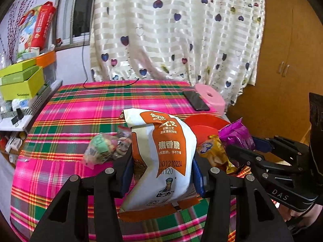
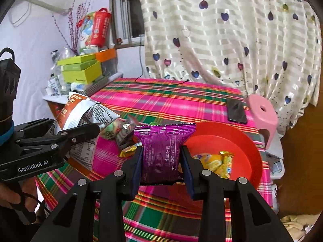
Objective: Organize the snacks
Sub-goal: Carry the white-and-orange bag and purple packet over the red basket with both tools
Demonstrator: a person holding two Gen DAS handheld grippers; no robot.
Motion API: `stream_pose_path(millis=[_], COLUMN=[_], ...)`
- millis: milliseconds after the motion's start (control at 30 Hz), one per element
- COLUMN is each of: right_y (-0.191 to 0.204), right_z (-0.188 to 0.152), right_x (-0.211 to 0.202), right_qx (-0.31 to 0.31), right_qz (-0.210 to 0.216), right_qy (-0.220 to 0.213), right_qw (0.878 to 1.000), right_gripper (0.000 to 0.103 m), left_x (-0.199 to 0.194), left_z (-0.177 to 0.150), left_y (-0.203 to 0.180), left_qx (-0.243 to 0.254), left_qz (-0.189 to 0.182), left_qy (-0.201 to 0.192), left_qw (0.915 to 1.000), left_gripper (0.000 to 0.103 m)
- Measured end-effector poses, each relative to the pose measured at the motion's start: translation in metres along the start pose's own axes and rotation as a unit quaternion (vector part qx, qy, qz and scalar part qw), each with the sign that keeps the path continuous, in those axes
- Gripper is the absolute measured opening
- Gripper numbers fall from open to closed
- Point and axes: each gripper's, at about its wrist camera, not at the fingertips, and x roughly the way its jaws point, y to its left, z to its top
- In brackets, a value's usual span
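Observation:
My left gripper (image 1: pixel 161 169) is shut on a white and orange snack bag (image 1: pixel 165 151) and holds it upright above the plaid table; the bag also shows in the right wrist view (image 2: pixel 84 117). My right gripper (image 2: pixel 162 165) is shut on a purple snack packet (image 2: pixel 161 149), just left of the red bowl (image 2: pixel 242 141). The purple packet also shows in the left wrist view (image 1: pixel 236 135). A yellow snack packet (image 2: pixel 218 161) lies in the bowl. Clear candy packets (image 1: pixel 107 149) lie on the cloth behind the bag.
A black phone (image 1: pixel 195 100) lies at the table's far right edge, next to a pink stool (image 1: pixel 212 96). Green boxes (image 1: pixel 20 80) and clutter are stacked on a shelf at the left. A curtain hangs behind the table (image 1: pixel 80 109).

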Motion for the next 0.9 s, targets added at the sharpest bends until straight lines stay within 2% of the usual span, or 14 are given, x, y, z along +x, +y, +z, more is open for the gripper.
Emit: stream_pose_path(millis=[333,633,900], right_y=[-0.025,-0.056,-0.092], right_z=[-0.005,-0.012,-0.025], right_x=[-0.013,-0.012,0.001], right_qx=[0.019,0.047,0.085], right_qz=[-0.021,-0.036,-0.052], right_qy=[-0.005,0.0,0.022], right_qw=[1.0,0.998,0.995], right_gripper=[0.034,0.034,0.034], left_x=[0.014,0.038,0.061], left_z=[0.003,0.006,0.006], left_y=[-0.024,-0.035,-0.045], left_qx=[0.017,0.017,0.024], left_qz=[-0.021,-0.04,-0.064], left_qy=[0.01,0.035,0.06], left_qw=[0.9996,0.9984,0.9959], left_gripper=[0.05,0.05,0.05])
